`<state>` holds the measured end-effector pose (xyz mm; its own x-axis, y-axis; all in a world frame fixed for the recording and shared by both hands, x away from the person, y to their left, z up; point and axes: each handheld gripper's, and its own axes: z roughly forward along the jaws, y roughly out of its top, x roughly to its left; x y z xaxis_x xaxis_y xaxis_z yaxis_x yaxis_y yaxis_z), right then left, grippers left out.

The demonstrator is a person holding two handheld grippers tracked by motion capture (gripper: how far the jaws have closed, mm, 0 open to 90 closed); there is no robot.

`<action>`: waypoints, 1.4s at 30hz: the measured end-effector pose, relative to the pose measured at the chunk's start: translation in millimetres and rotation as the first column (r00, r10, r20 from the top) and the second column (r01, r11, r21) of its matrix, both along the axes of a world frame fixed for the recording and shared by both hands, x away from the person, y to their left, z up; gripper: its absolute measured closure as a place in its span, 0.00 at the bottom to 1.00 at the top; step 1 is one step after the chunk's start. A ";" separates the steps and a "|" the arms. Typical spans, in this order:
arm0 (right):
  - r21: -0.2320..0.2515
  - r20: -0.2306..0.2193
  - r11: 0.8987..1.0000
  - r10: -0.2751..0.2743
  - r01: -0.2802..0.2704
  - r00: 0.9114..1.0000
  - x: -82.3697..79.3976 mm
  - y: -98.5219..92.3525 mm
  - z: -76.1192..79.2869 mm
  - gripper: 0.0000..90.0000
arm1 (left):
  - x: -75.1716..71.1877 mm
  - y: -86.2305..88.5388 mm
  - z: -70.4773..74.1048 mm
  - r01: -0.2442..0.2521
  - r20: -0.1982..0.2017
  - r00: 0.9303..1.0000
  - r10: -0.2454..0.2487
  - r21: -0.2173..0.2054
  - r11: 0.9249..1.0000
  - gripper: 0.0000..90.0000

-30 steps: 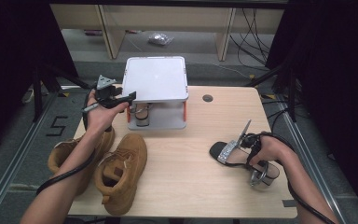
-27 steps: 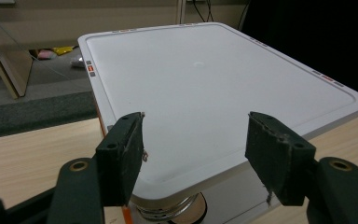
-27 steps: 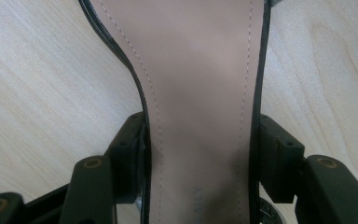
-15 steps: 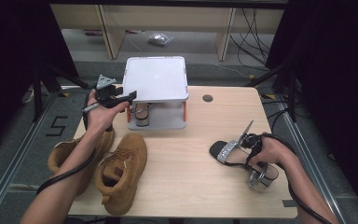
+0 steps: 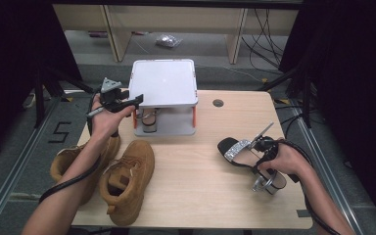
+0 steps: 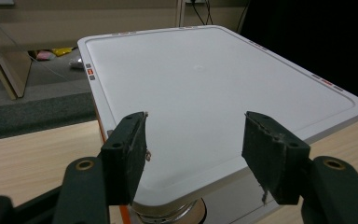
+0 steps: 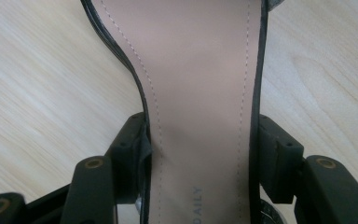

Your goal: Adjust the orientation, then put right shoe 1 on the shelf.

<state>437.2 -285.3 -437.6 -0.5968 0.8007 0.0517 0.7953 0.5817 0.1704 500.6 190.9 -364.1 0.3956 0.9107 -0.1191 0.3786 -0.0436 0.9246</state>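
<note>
While clamped: one sandal (image 5: 240, 149), two boots (image 5: 127, 178).

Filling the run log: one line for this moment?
left gripper: open, above white rack | right gripper: shut on sandal

Shifts only a little, and only on the right of the high view. Carries the toe end of the black high-heeled sandal with a glittering silver toe strap (image 5: 239, 148) a touch farther from the person than a second ago, over the pale wooden table (image 5: 200, 171). Leaves the silver block heel nearly in place, so tilts the sole slightly. Nudges the right hand (image 5: 288, 160) and the right gripper (image 5: 258, 157) along with it, pads pressed on the insole edges.
</note>
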 end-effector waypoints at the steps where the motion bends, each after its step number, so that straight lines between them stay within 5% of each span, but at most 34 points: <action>1: 0.008 -0.009 1.000 -0.014 0.014 1.000 -0.4 0.8 1.7 0.49 | 0.2 -0.5 0.1 0.000 0.000 1.000 0.000 0.001 1.000 0.44; 9: 0.021 -0.017 0.996 -0.087 0.087 0.996 -6.0 11.0 6.6 0.49 | -0.4 -3.1 1.3 0.006 0.005 1.000 -0.006 -0.001 1.000 0.44; 21: 0.086 0.001 0.987 -0.133 0.132 0.991 -8.1 31.5 12.3 0.49 | 0.5 -3.9 3.0 0.011 0.012 1.000 -0.011 -0.004 1.000 0.47; 23: 0.110 0.005 0.989 -0.102 0.101 0.995 -6.9 35.4 11.8 0.49 | 0.8 -3.8 3.1 0.013 0.013 1.000 -0.012 -0.004 1.000 0.48; 27: 0.093 -0.027 0.974 -0.203 0.205 0.979 -6.3 47.8 12.4 0.49 | 1.0 -4.2 2.4 0.016 0.014 1.000 -0.016 -0.003 1.000 0.49; 30: 0.074 -0.004 0.980 -0.185 0.185 0.983 -3.0 54.6 10.0 0.49 | 1.3 -4.1 1.9 0.022 0.015 1.000 -0.022 0.000 1.000 0.51; 42: 0.108 0.002 0.976 -0.190 0.189 0.982 2.0 82.4 10.0 0.49 | 7.3 -2.8 -0.8 0.016 0.019 1.000 -0.016 0.006 1.000 0.68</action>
